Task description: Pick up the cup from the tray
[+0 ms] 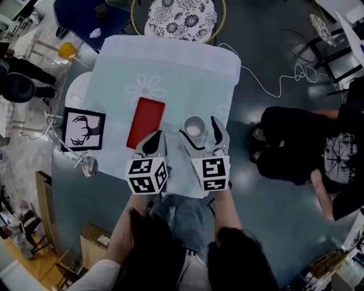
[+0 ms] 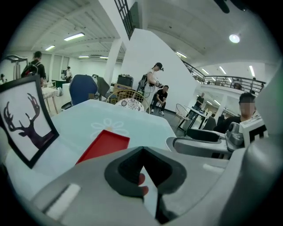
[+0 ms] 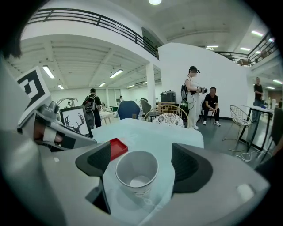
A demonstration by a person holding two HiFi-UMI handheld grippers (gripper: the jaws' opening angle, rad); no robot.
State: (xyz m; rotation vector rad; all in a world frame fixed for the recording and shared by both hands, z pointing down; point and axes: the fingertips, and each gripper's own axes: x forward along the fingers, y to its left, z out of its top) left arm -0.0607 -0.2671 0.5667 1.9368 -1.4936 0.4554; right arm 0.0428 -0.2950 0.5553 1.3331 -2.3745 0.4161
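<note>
A white paper cup (image 1: 194,127) stands upright on the pale tablecloth, just right of the empty red tray (image 1: 145,121). My right gripper (image 1: 199,128) is open with the cup (image 3: 137,170) between its two jaws; a gap shows on each side, so neither pad touches it. The cup looks empty. The tray (image 3: 117,148) lies beyond the left jaw in the right gripper view. My left gripper (image 1: 154,138) hovers at the tray's near end with its jaws together and nothing in them. In the left gripper view (image 2: 143,170) the tray (image 2: 104,145) lies ahead to the left.
A framed deer picture (image 1: 83,129) stands at the table's left edge, with a glass (image 1: 89,166) near it. A patterned chair (image 1: 182,17) and a blue chair (image 1: 91,17) stand behind the table. A person in black (image 1: 307,148) sits on the floor at right, beside a white cable (image 1: 273,79).
</note>
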